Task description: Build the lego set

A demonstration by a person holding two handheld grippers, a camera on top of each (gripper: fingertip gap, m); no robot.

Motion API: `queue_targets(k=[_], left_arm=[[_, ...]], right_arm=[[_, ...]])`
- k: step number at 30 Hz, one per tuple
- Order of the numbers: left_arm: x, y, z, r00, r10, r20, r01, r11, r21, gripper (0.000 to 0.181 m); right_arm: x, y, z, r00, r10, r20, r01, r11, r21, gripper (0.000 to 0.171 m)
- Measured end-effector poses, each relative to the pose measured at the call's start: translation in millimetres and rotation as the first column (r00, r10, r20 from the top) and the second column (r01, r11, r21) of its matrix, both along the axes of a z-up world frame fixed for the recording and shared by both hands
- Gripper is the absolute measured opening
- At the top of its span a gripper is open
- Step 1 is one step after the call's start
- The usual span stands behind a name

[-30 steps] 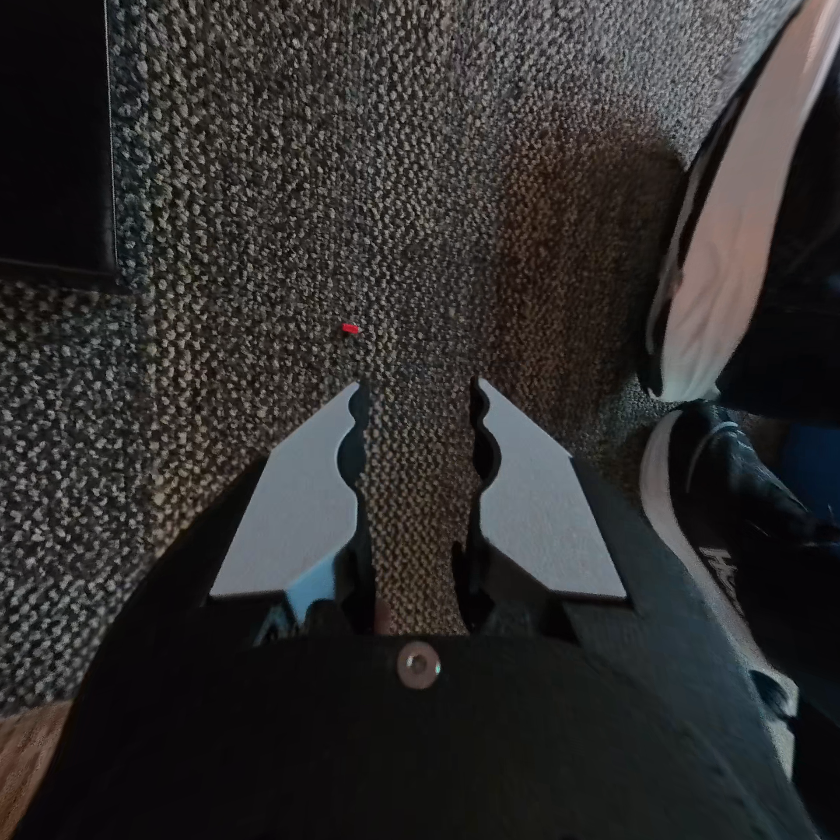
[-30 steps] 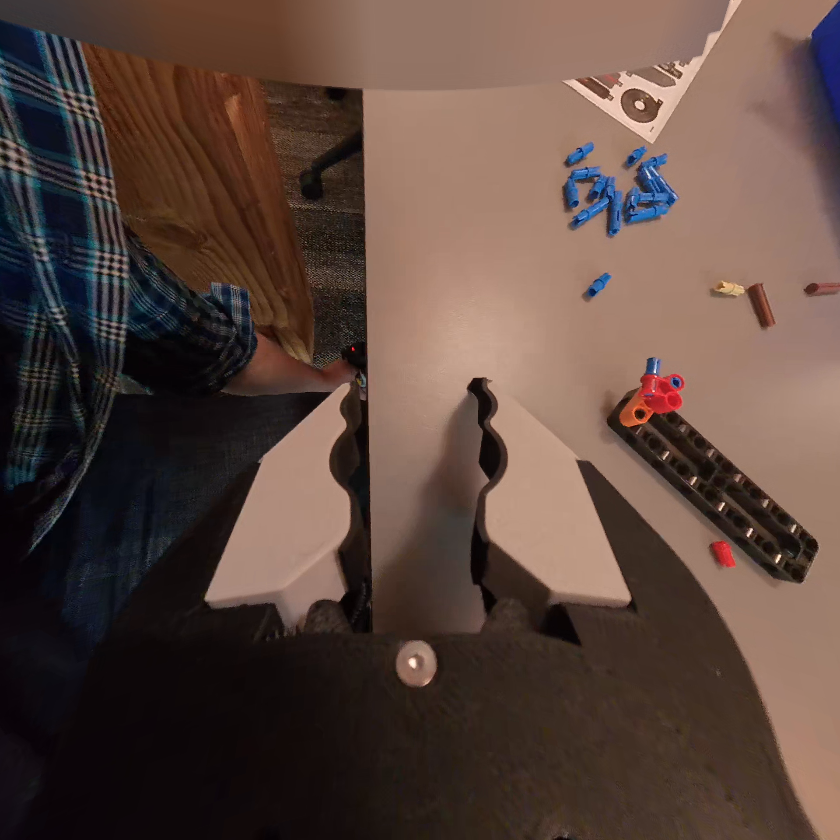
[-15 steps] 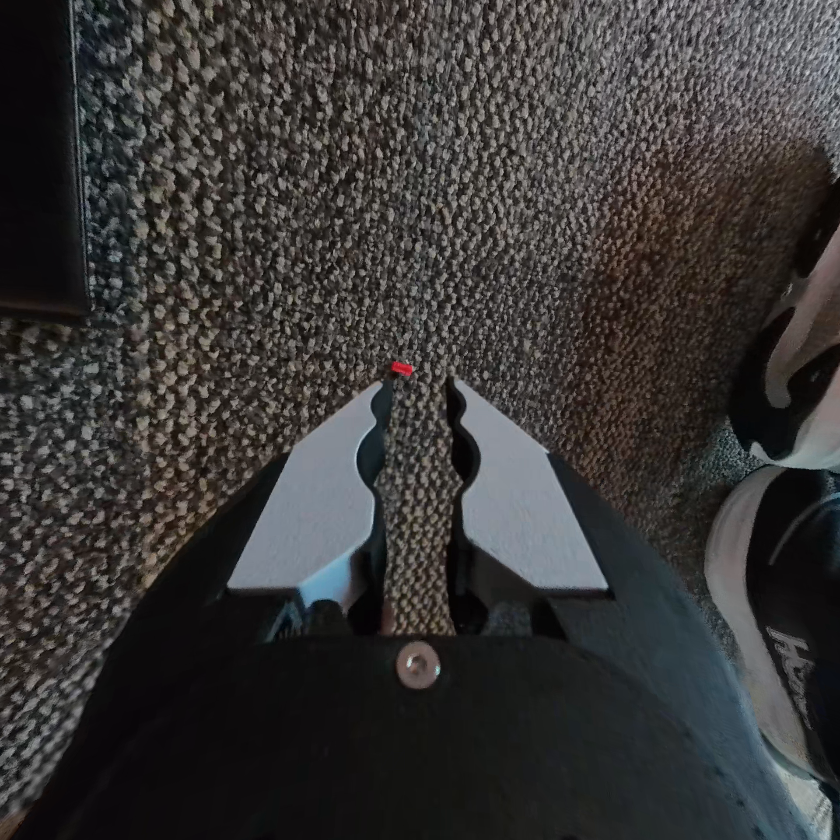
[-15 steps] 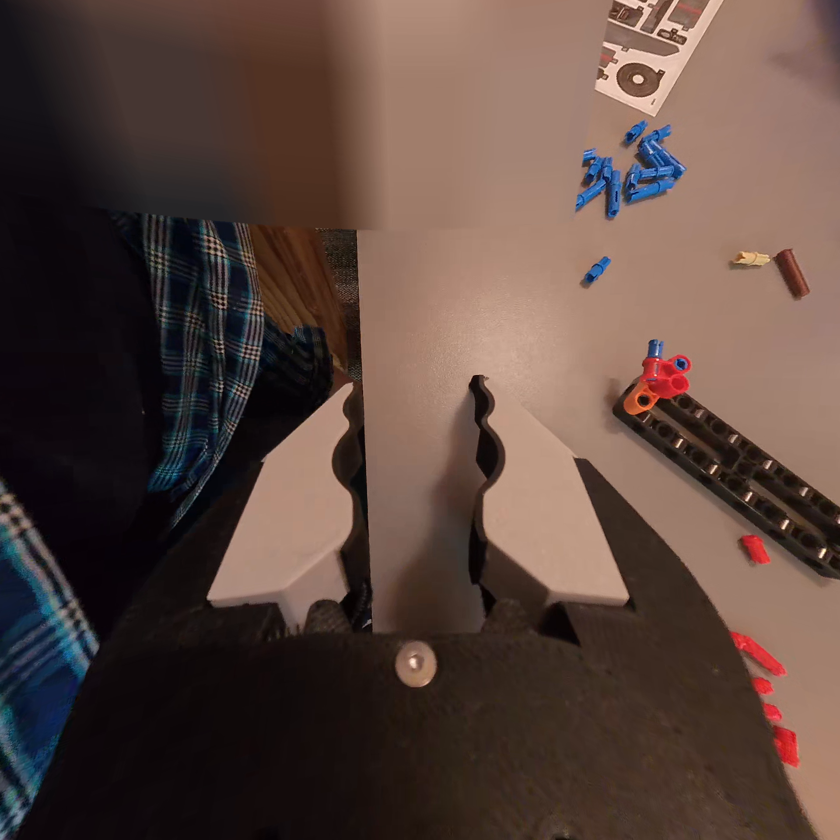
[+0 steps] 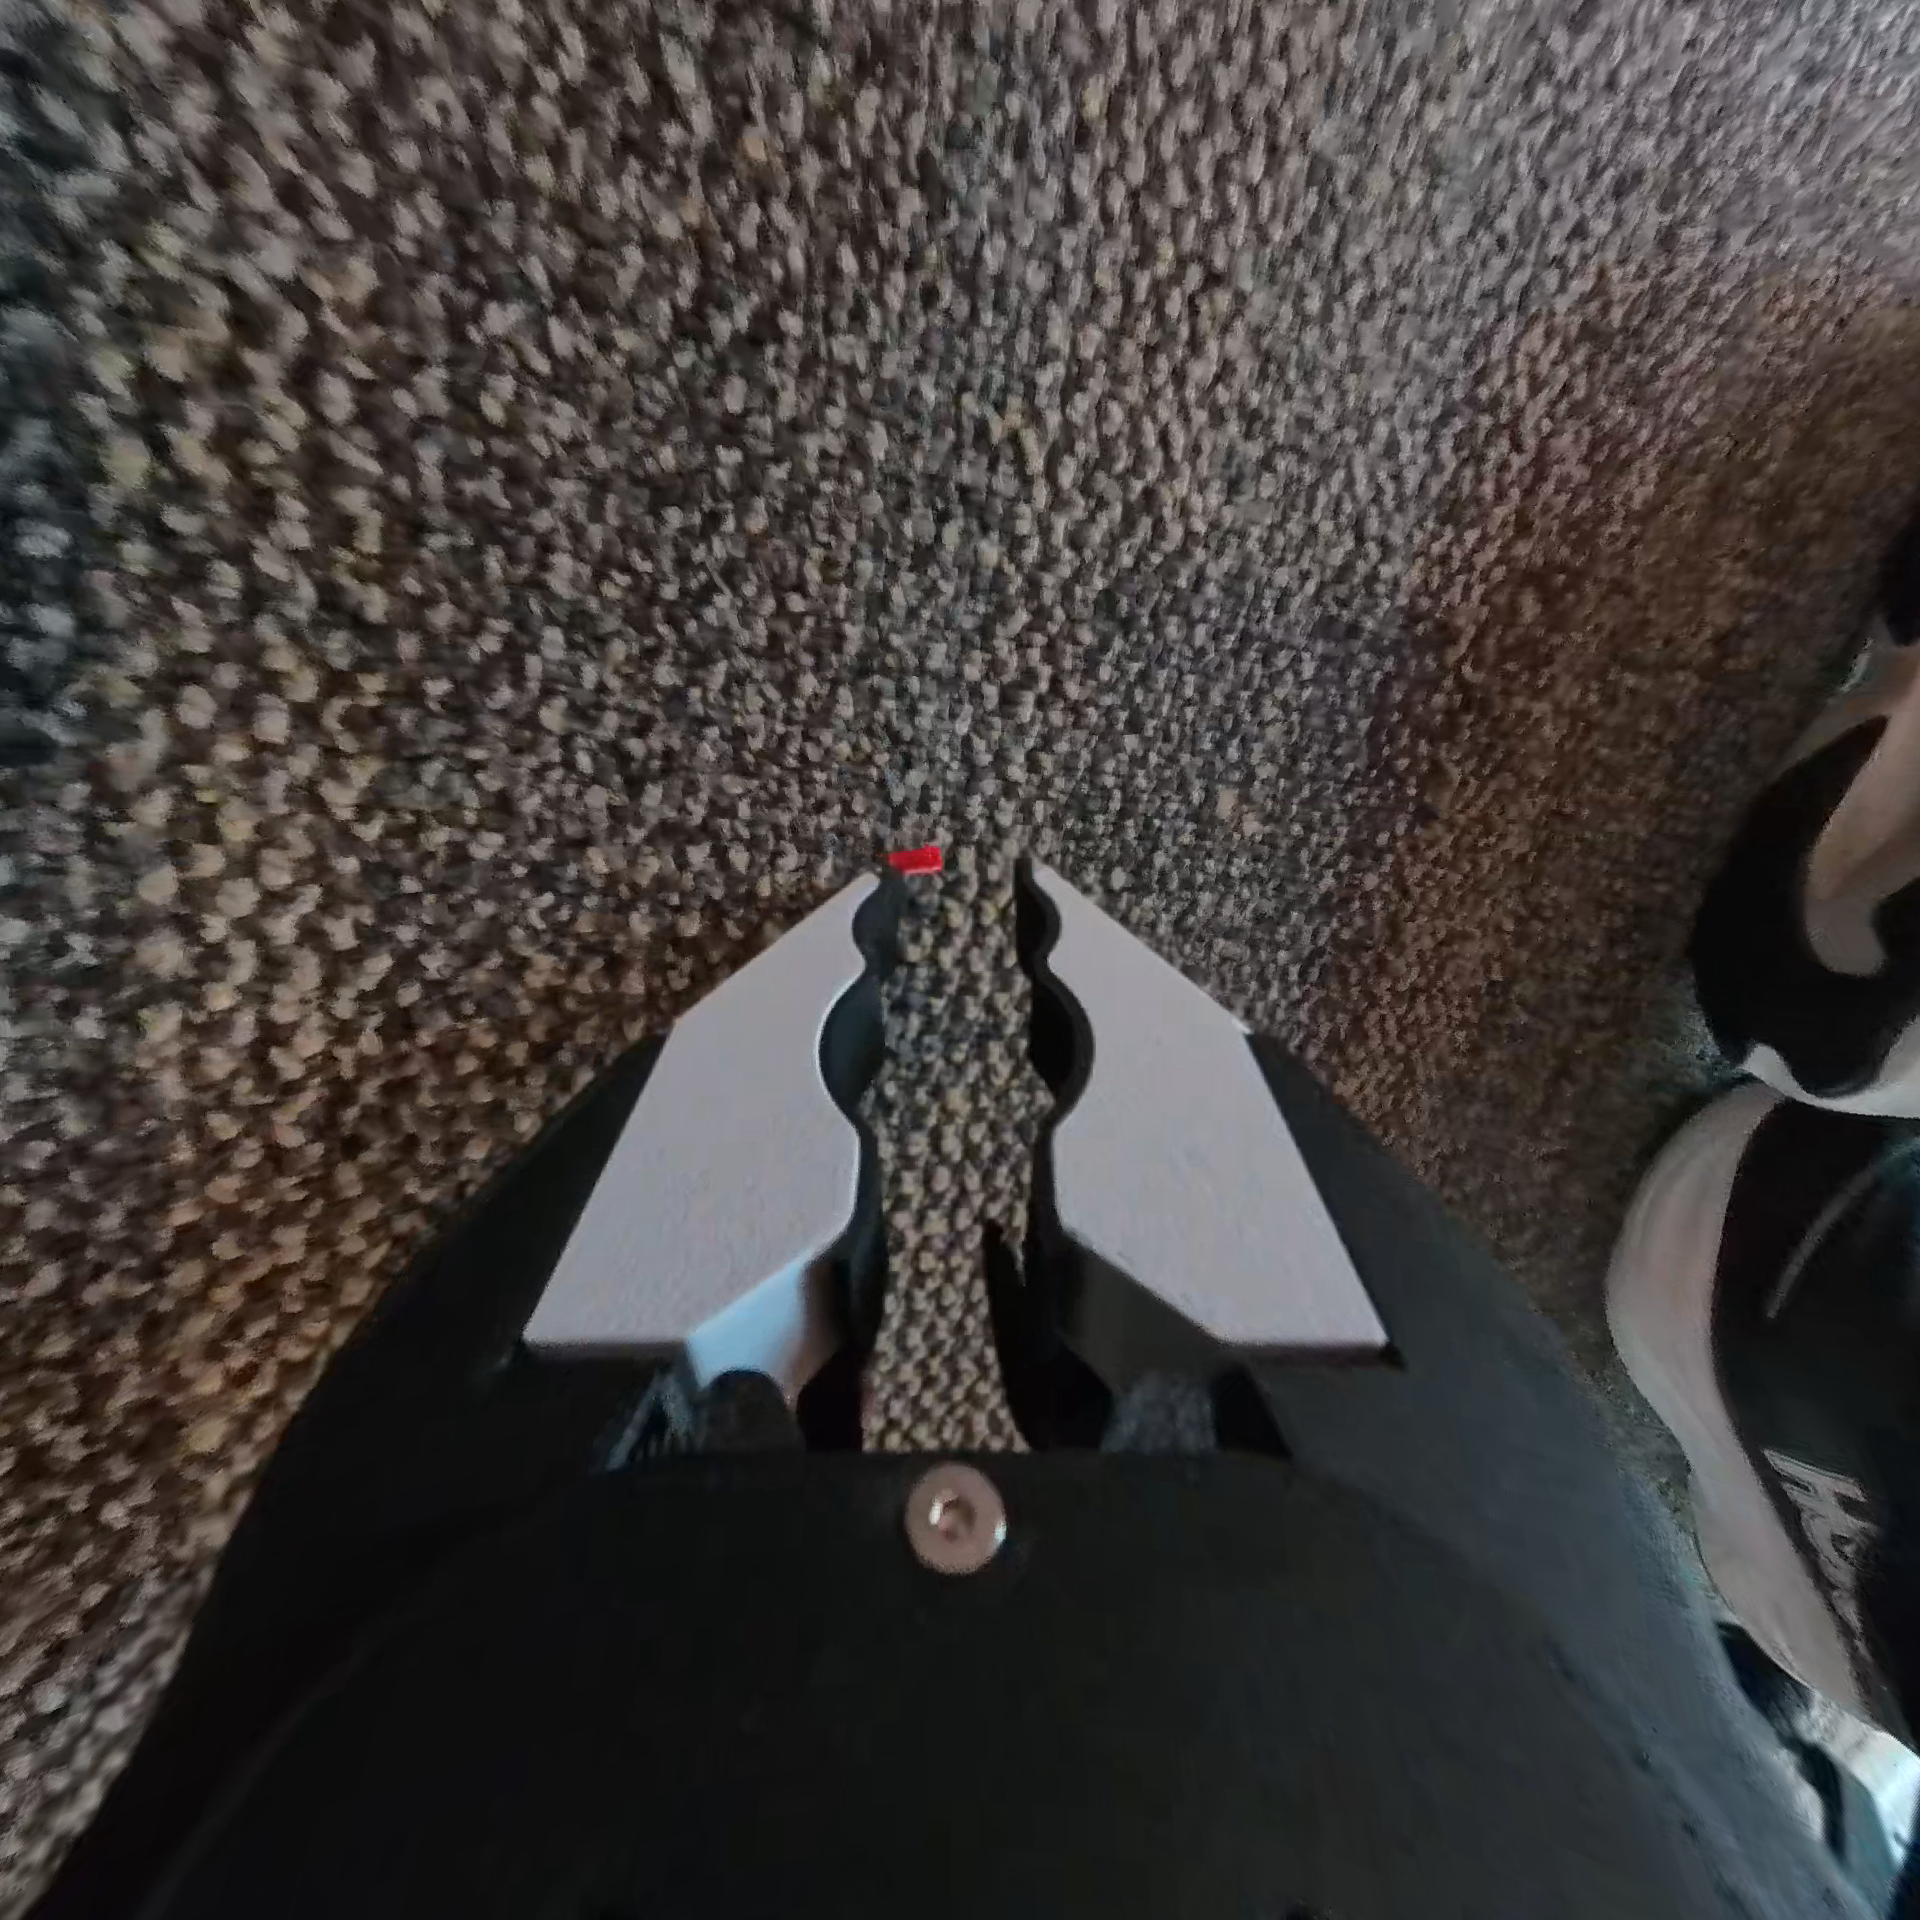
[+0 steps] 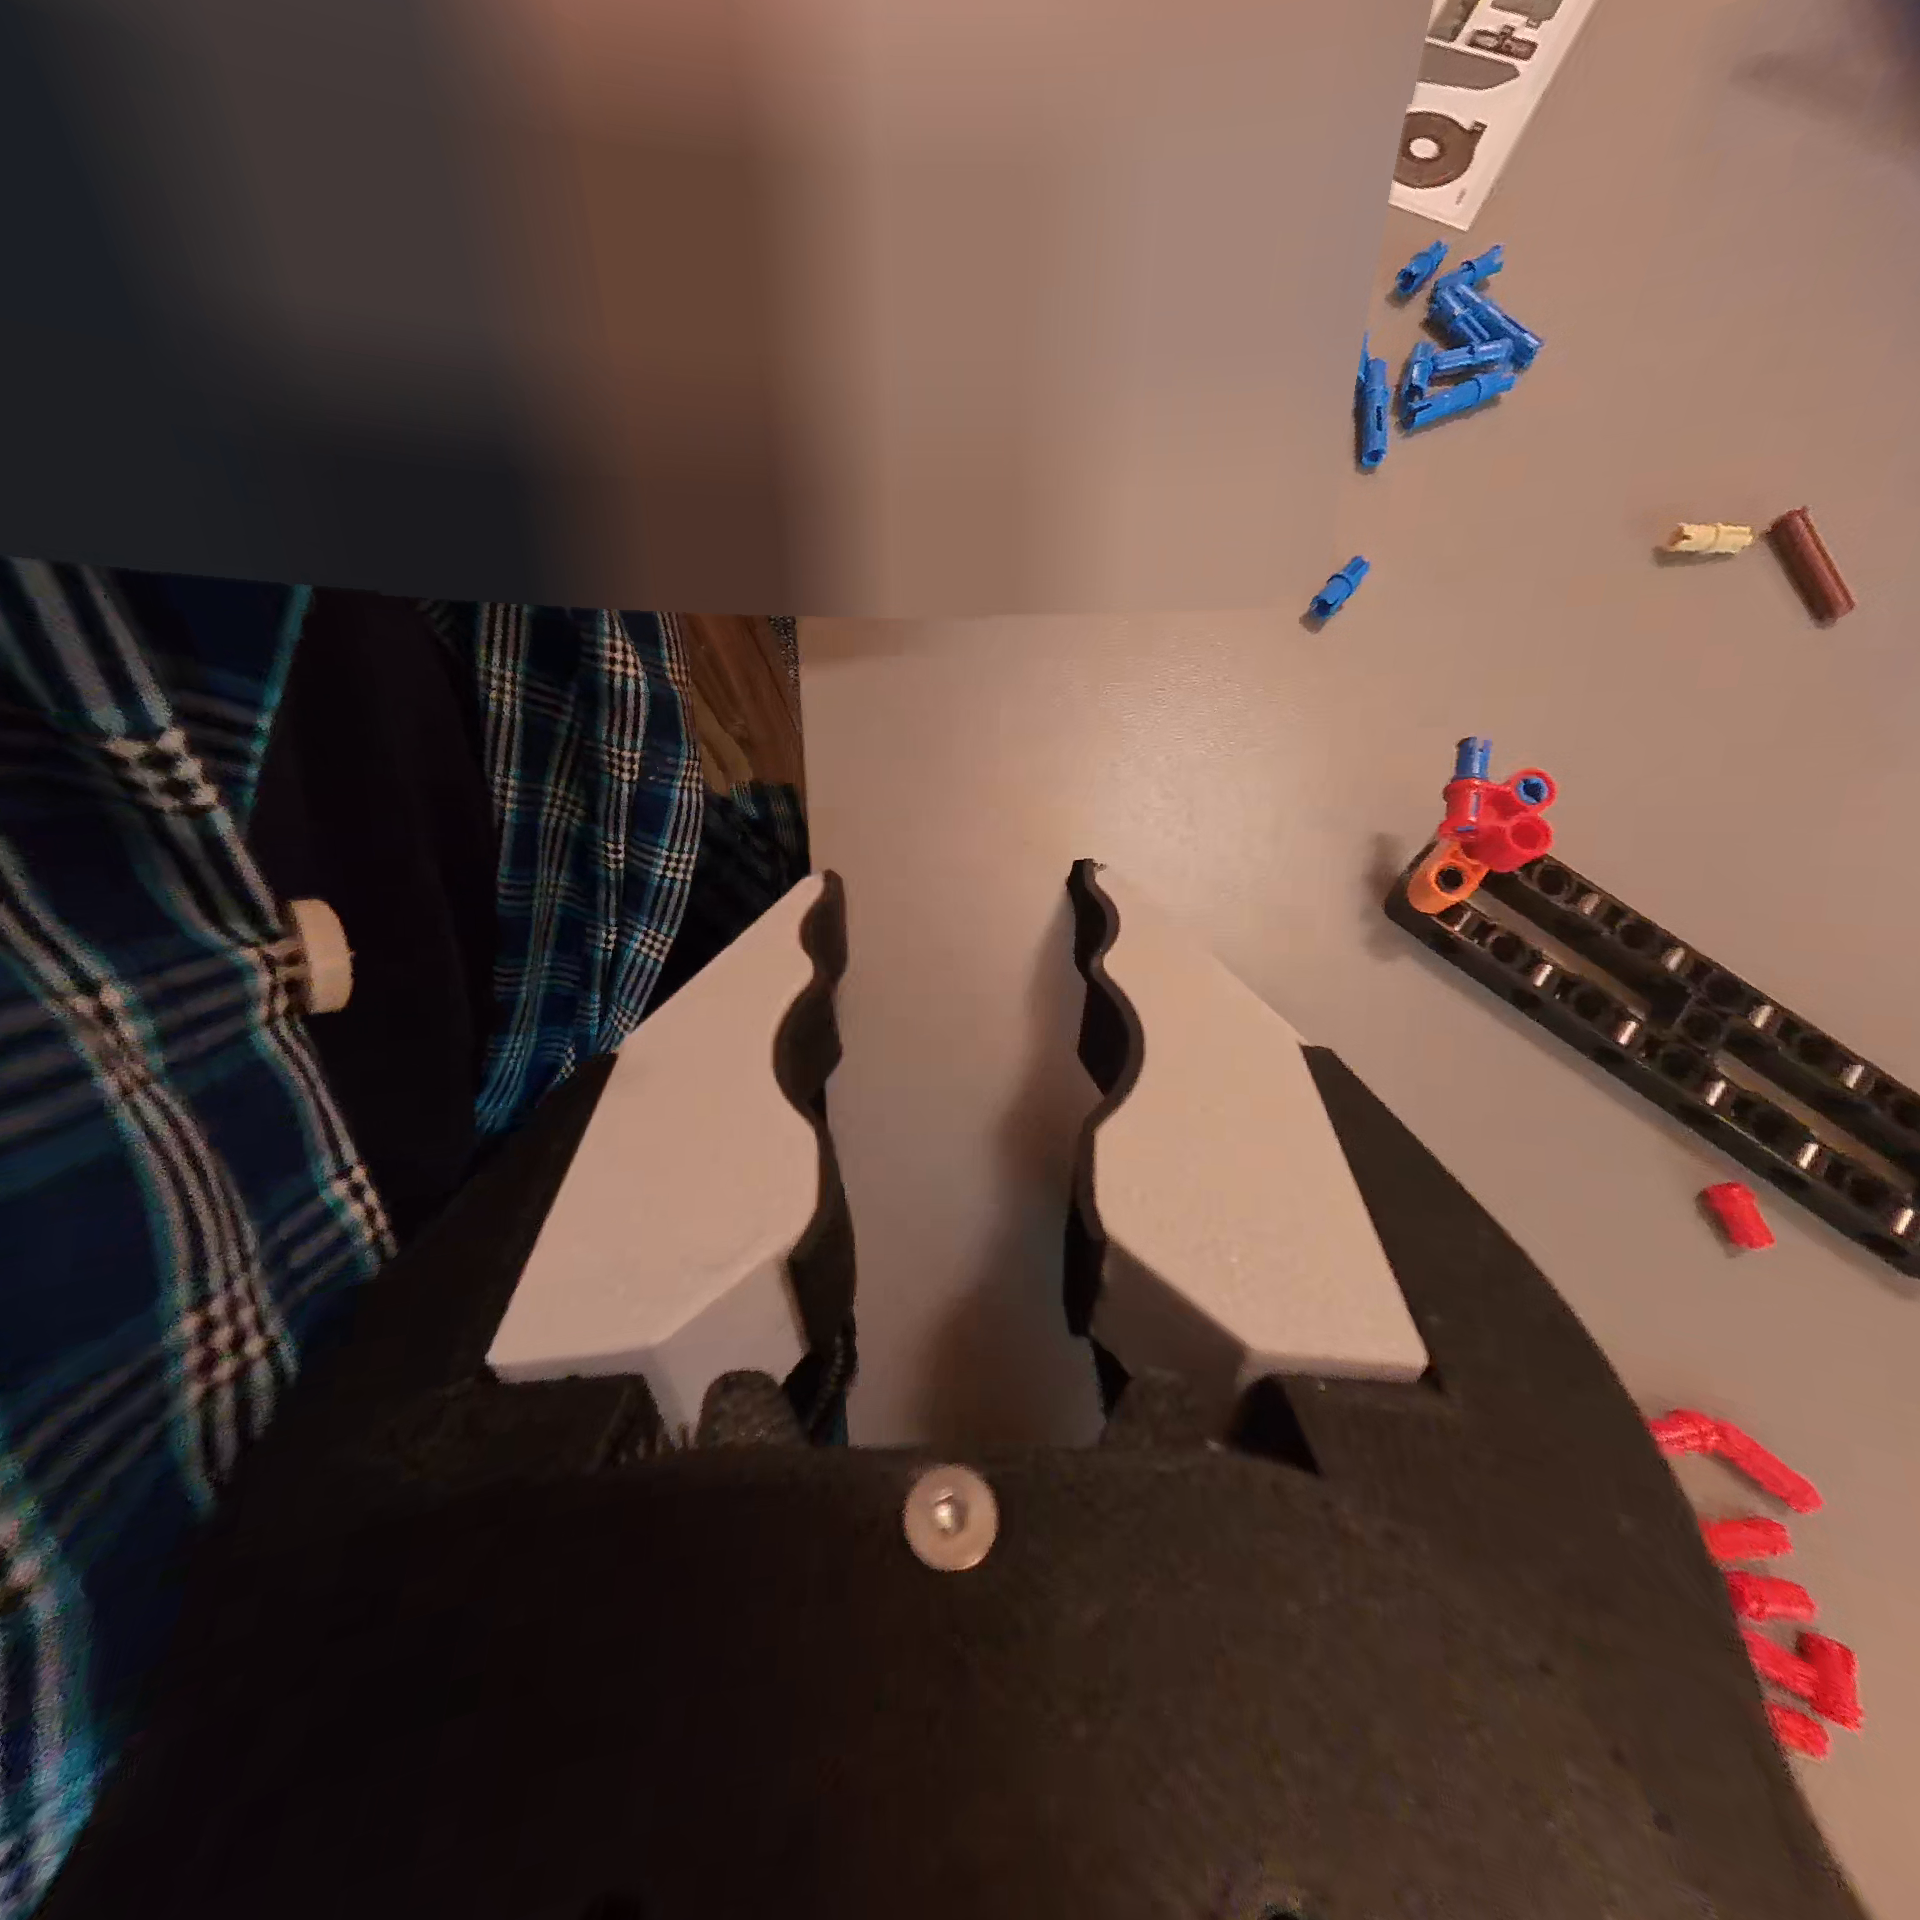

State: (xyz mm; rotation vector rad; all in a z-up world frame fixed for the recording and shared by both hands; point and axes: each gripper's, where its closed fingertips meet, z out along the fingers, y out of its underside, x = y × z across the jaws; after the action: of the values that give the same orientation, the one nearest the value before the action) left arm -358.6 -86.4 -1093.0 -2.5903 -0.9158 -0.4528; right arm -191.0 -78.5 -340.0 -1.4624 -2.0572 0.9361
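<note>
In the left wrist view a small red lego piece (image 5: 914,859) lies on speckled carpet (image 5: 935,416). My left gripper (image 5: 951,878) points down at the carpet, open with a narrow gap, its left fingertip just below the piece. In the right wrist view my right gripper (image 6: 956,878) is open and empty over the grey table's left edge (image 6: 935,727). A black lego beam frame (image 6: 1683,1029) with a red, blue and orange connector cluster (image 6: 1491,821) lies to its right.
A pile of blue pins (image 6: 1455,343), a tan pin (image 6: 1704,537), a brown axle (image 6: 1813,561), loose red pieces (image 6: 1777,1600) and a printed sheet (image 6: 1465,114) lie on the table. A person's plaid shirt (image 6: 208,1039) is left. Shoes (image 5: 1808,1039) sit at the carpet's right. The tan pin (image 6: 1704,537) sits 15 cm or so from the ends of my right fingers.
My left gripper has dropped closer to the carpet and narrowed, bringing the red piece to its left fingertip. The right gripper has shifted a little; the person's shirt now fills its left side.
</note>
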Motion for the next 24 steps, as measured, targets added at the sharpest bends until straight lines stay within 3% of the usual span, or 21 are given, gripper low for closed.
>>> queue_targets(k=[5, 10, 18, 24], left_arm=[[-1.3, 1.5, -4.8, 0.998, 0.017, -0.063, -0.018, 1.0, -0.016, 0.015], [-6.2, -2.1, -7.2, 0.998, 0.045, -0.034, -0.046, 0.999, -0.021, 0.003], [-5.1, -4.1, -7.1, 0.999, 0.031, -0.007, -0.031, 0.999, -0.041, 0.003], [-3.6, -20.0, 1.7, 0.979, 0.173, 0.108, -0.18, 0.981, 0.064, 0.002]], right_arm=[[-0.8, 2.5, 0.2, 1.0, -0.016, 0.003, 0.016, 1.0, -0.011, 0.039], [-1.2, 3.2, 0.2, 1.0, -0.021, 0.002, 0.021, 1.0, -0.006, 0.038], [-1.5, 4.2, 0.2, 1.0, -0.028, 0.001, 0.028, 1.0, -0.005, 0.036], [-1.8, 5.0, 0.2, 0.999, -0.033, 0.001, 0.033, 0.999, -0.006, 0.034]])
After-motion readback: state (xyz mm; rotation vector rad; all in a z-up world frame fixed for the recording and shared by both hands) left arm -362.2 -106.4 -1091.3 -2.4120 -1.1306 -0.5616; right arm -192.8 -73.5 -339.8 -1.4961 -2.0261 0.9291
